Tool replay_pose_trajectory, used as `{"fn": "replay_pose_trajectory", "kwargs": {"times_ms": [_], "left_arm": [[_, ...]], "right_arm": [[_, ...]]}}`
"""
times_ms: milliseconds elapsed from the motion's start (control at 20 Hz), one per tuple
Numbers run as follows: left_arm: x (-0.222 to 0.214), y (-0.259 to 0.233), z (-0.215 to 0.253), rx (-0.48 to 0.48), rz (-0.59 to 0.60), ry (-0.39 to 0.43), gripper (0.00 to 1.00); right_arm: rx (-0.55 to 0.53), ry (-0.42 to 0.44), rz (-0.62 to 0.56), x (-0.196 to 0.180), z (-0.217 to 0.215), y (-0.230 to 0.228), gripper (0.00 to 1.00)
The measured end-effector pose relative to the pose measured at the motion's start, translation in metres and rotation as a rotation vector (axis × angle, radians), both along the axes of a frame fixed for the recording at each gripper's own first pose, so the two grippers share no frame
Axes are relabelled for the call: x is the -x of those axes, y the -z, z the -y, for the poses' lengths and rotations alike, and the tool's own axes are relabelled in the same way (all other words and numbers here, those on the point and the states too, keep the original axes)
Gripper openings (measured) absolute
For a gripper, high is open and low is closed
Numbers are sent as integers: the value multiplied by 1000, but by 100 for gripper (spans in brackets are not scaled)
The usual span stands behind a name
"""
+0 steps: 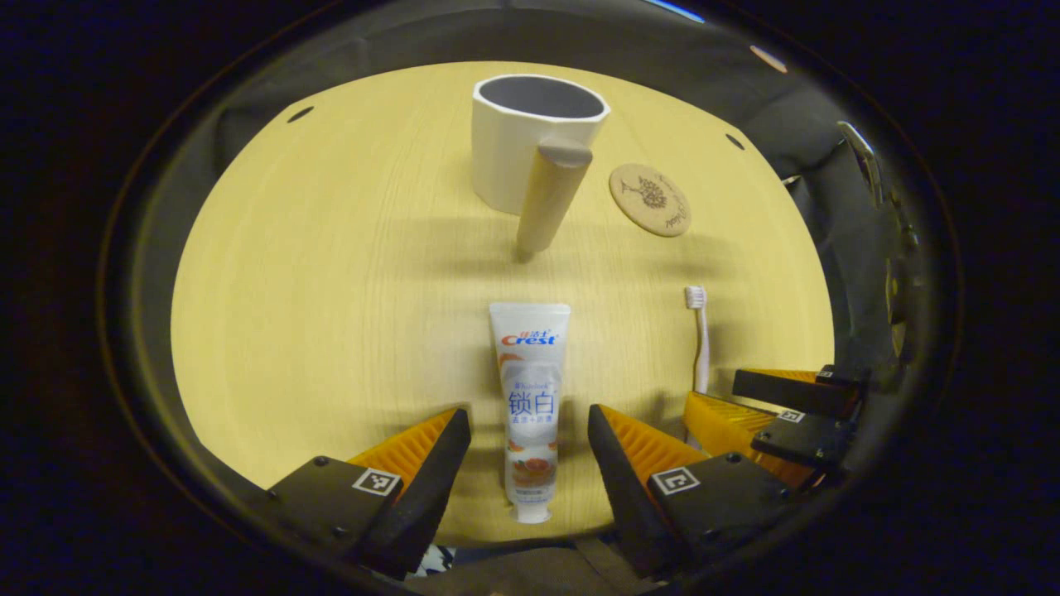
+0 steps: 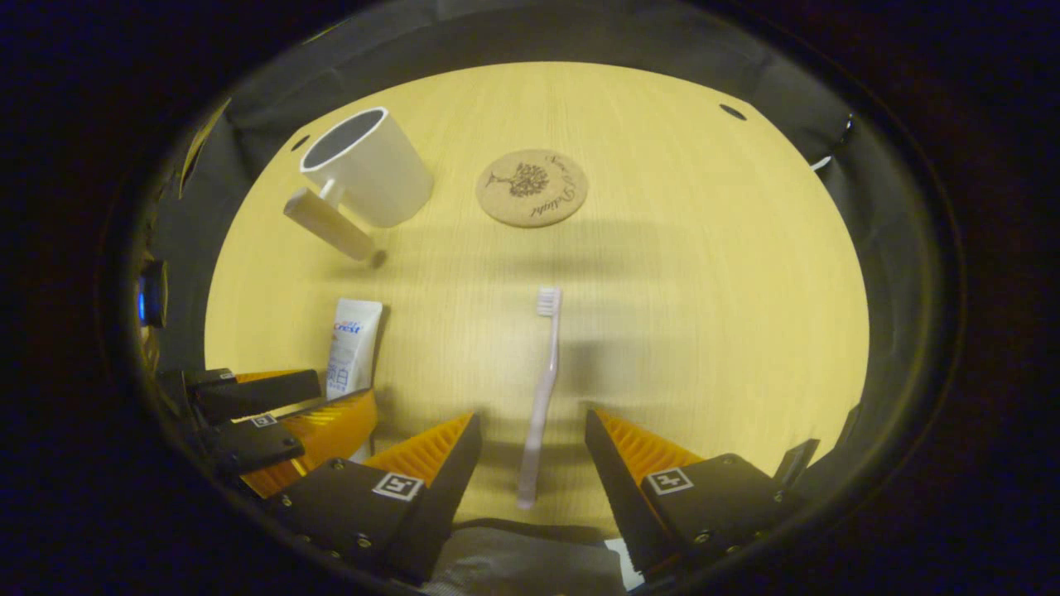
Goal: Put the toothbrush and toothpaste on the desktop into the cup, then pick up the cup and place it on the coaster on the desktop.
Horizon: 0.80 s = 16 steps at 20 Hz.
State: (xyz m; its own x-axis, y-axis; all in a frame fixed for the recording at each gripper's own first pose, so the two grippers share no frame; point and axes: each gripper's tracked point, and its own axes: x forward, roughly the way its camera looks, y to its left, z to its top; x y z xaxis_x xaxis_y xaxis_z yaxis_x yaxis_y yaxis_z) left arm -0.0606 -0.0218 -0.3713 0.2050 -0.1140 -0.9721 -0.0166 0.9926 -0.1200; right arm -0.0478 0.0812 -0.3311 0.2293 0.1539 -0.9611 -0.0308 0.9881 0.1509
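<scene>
Left hand-held gripper sits released, fingers spread wide over the pale wooden worktop, and the toothpaste lies flat right between them, touching neither. It is a white tube with blue and red lettering and an orange patch low down, cap nearest the camera, crimped end pointing to 12 o'clock. Off at 3 o'clock the right hand-held gripper shows, with the toothbrush head poking out beyond it.

Over to the right gripper view: that gripper is released too, fingers apart, straddling the toothbrush, a slim pale pink one, white bristles at the far end, handle running back between the fingers without touching them. This view gives its whole length.

Farther out, the white cup stands upright at 12 o'clock, mouth open, its beige rod-like handle slanting down to the worktop. Just beside it at 1 o'clock lies the round cork coaster, bare, printed with a dark tree motif, seen most squarely in the right gripper view.
</scene>
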Motion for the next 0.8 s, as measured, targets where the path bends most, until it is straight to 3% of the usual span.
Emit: {"fn": "replay_pose_trajectory", "kwargs": {"times_ms": [100,150,200,350,500,550,600,700,750,800], "left_arm": [[1,4,2,-3,-13,13,87],[2,6,3,-5,-22,18,87],[2,8,4,-9,-29,22,81],[2,14,2,-24,-44,29,80],[1,14,2,-38,-45,40,76],[0,16,2,-43,-43,41,80],[2,16,0,-51,-40,42,69],[-2,15,-3,-66,-34,39,60],[-1,16,-4,-65,-36,36,55],[-2,16,-5,-64,-30,32,52]], "right_arm": [[0,-10,-23,1,-3,6,75],[4,-16,-29,0,-3,7,76],[8,-19,-34,1,-3,9,75],[17,-11,-47,-1,0,15,66],[22,-14,-44,-3,1,16,66],[32,-21,-43,-4,3,15,66],[58,-8,-36,-5,8,18,63],[51,2,-45,-4,9,17,36],[44,1,-55,-2,8,16,29],[41,-6,-56,-1,9,17,29]]}}
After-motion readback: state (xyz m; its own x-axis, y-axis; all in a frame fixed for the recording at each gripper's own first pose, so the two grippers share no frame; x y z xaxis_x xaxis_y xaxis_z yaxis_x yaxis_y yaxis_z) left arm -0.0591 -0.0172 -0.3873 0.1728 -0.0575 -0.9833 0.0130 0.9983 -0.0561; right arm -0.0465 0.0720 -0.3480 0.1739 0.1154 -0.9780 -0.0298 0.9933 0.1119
